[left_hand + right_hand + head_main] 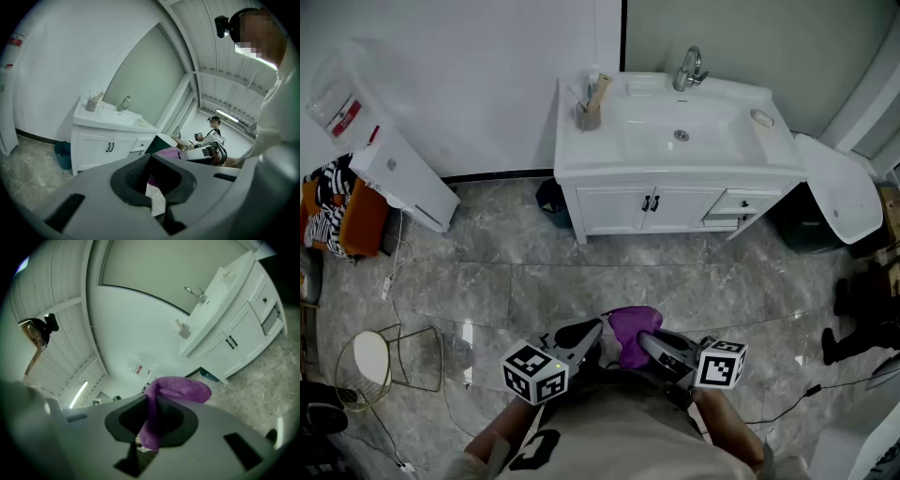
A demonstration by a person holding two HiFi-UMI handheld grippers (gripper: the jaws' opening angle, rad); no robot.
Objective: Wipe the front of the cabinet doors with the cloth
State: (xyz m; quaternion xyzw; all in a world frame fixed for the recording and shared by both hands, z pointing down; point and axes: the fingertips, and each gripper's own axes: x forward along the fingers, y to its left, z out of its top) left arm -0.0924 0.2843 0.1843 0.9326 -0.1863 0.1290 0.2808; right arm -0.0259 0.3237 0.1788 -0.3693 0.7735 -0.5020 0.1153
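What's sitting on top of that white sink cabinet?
A cup holding brushes at the left, a faucet at the back, a small pale item at the right. The cup's inside is hidden.

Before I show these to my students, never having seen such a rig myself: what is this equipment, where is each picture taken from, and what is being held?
There is no robot here: a person holds a two-jaw gripper in each hand. The top-down picture comes from a camera on the person's head. The other two come from cameras riding on each gripper, looking along its jaws. The right gripper is shut on a purple cloth. The left gripper has its jaws together and looks empty. Ahead, across the marble floor, stands a white vanity with a sink, a faucet and two closed cabinet doors. The cloth is not yet at the doors.
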